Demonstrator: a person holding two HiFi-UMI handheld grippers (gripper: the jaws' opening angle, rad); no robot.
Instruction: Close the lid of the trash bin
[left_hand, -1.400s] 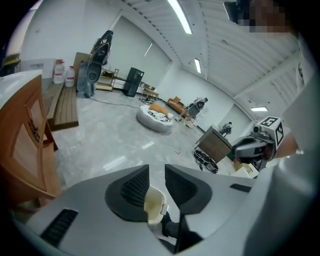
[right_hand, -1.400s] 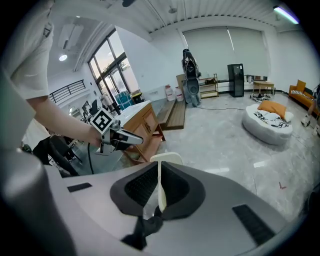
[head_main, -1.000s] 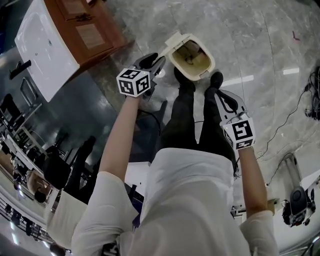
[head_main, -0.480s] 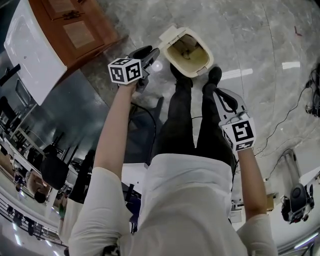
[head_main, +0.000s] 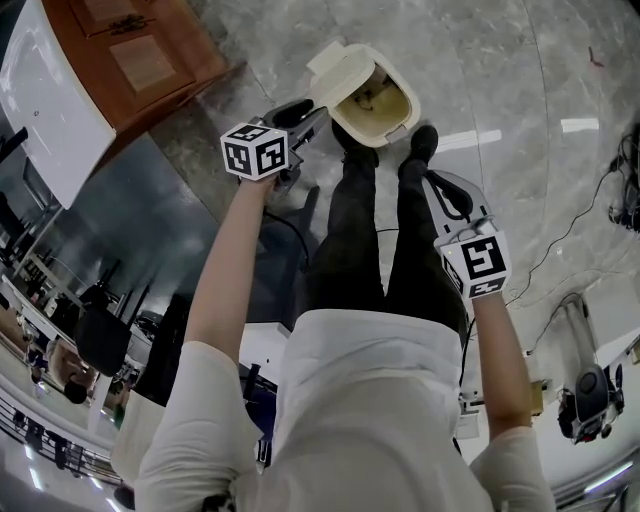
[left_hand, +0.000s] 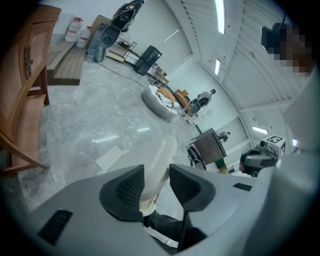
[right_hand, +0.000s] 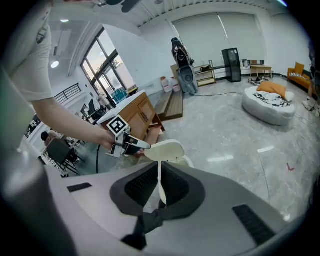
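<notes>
The cream trash bin (head_main: 403, 127) stands on the marble floor just past the person's shoes. Its lid (head_main: 340, 68) is tilted up over the left part of the opening, which still shows beside it. My left gripper (head_main: 311, 117) reaches to the lid's near edge. In the left gripper view the lid (left_hand: 159, 152) sits between that gripper's (left_hand: 156, 176) jaws, which have just been opening, with a gap at the right pad. My right gripper (head_main: 433, 181) hangs lower beside the right leg; its jaws (right_hand: 160, 181) are shut on nothing, and the lid (right_hand: 166, 149) shows beyond them.
A wooden cabinet (head_main: 140, 55) with a white top stands at the upper left. The person's legs and black shoes (head_main: 424, 140) are right in front of the bin. Cables (head_main: 625, 190) lie on the floor at the right. A white beanbag (right_hand: 270, 107) sits far off.
The lid has swung up from lying back behind the bin to tilting over its opening. The left gripper has moved down and nearer the bin with it. The right gripper sank slightly.
</notes>
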